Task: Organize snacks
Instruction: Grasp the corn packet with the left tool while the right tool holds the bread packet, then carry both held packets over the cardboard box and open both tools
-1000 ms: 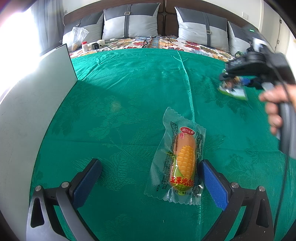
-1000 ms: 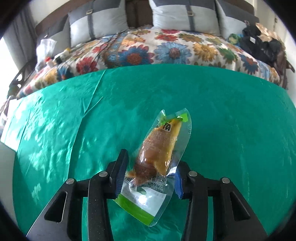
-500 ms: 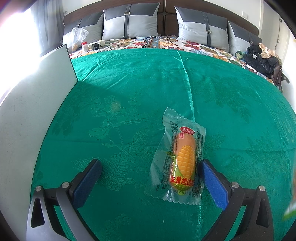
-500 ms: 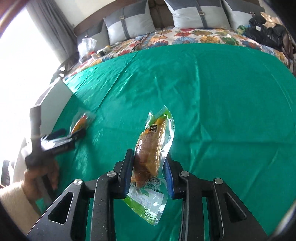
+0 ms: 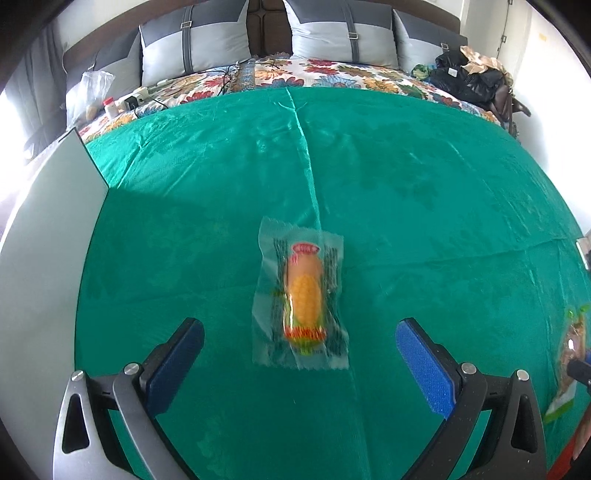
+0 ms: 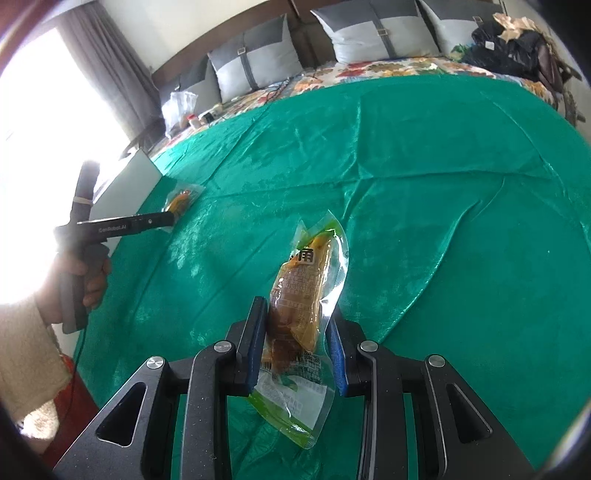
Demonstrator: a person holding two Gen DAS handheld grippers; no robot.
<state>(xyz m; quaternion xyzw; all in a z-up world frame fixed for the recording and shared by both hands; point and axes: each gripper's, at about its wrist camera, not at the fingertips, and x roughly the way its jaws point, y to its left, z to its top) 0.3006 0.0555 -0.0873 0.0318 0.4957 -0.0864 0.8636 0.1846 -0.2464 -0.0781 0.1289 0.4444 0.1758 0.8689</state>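
A clear packet printed with a yellow corn cob (image 5: 301, 299) lies flat on the green cloth (image 5: 406, 184). My left gripper (image 5: 299, 354) hovers over its near end, open, with the blue pads wide on either side and apart from it. My right gripper (image 6: 297, 339) is shut on a brown snack packet with a green edge (image 6: 299, 295), held off the cloth and pointing up and away. That held packet (image 5: 570, 354) shows at the right edge of the left wrist view. In the right wrist view the corn packet (image 6: 181, 197) lies far left, by the left gripper (image 6: 162, 220).
A white board (image 5: 40, 258) stands along the cloth's left edge. Behind the cloth lie a floral bedspread (image 5: 332, 74), grey pillows (image 5: 343, 33), a plastic bag with small bottles (image 5: 92, 99) and dark clothes (image 5: 469, 77). A hand and cream sleeve (image 6: 26, 332) hold the left gripper's handle.
My right gripper carried the brown packet from the far right toward the near side. Its jaws closed tighter on it. The left gripper rolled and shifted so the corn packet sits centred between its pads.
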